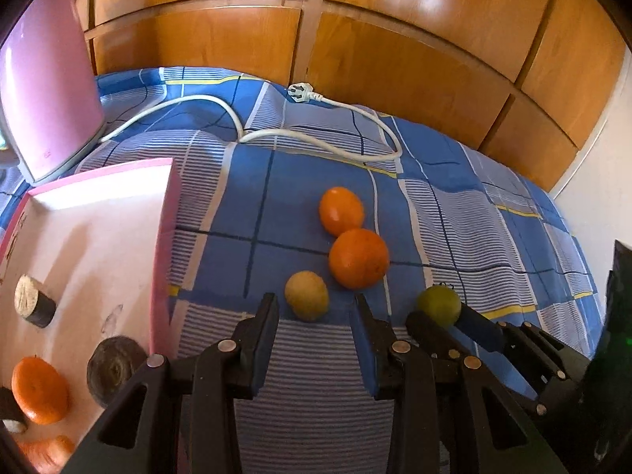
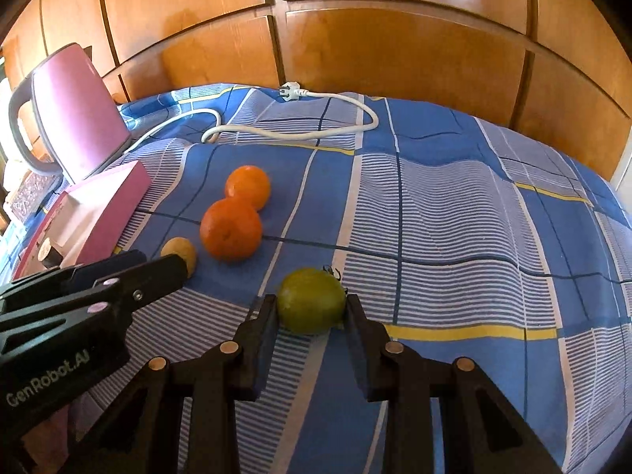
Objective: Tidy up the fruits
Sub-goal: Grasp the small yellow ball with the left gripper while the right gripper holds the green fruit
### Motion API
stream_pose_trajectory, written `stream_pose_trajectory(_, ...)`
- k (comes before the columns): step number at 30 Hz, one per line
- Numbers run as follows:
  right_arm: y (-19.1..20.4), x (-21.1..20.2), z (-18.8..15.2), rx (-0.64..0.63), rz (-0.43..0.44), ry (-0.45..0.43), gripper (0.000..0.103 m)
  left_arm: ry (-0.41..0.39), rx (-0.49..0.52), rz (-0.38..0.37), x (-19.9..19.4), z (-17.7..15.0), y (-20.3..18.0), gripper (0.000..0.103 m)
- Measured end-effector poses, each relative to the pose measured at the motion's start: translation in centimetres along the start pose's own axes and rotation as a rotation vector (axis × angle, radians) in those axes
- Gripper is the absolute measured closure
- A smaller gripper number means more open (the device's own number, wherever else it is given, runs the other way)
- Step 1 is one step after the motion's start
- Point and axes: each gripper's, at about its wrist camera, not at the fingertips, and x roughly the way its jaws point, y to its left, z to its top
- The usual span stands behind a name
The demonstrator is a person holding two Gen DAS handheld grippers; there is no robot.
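Note:
My right gripper [image 2: 311,306] is shut on a green fruit [image 2: 310,300] that rests on the blue checked cloth [image 2: 454,217]. Its pads press the fruit from both sides. My left gripper [image 1: 316,304] is open just left of it. A small yellow-brown fruit [image 1: 307,295] lies between its fingertips, with no pad pressing on it. Two oranges [image 1: 341,210] [image 1: 358,258] touch each other a little farther back on the cloth. At the left stands a pink box [image 1: 162,237] holding an orange [image 1: 37,391] and dark cut pieces [image 1: 112,369].
A pink kettle [image 1: 51,91] stands behind the box at the far left. Its white cord [image 1: 355,150] and plug [image 1: 300,93] loop across the back of the cloth. Wooden panelling [image 2: 395,59] closes the far side. The two grippers sit close side by side.

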Motion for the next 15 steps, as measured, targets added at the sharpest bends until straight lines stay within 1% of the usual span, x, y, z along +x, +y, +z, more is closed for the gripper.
stream_pose_trajectory(4,-0.1,0.1,0.0,0.001,0.002,0.002,0.069,0.026,-0.007,0.029,1.2,0.3,0.1,0.068)
stream_pose_trajectory(5,-0.1,0.1,0.0,0.003,0.004,0.003,0.069,0.029,-0.017,0.033,1.5,0.4,0.2,0.069)
stream_pose_trajectory(7,-0.3,0.2,0.0,0.009,0.007,0.006,0.069,0.016,-0.026,0.039,1.6,0.4,0.4,0.076)
stream_pose_trajectory(8,-0.2,0.3,-0.1,0.009,0.008,0.006,0.069,0.014,-0.027,0.040,1.7,0.4,0.5,0.076)
stream_pose_trajectory(15,-0.3,0.4,-0.1,0.009,0.008,0.009,0.069,-0.003,-0.039,0.051,2.3,0.6,0.7,0.077)
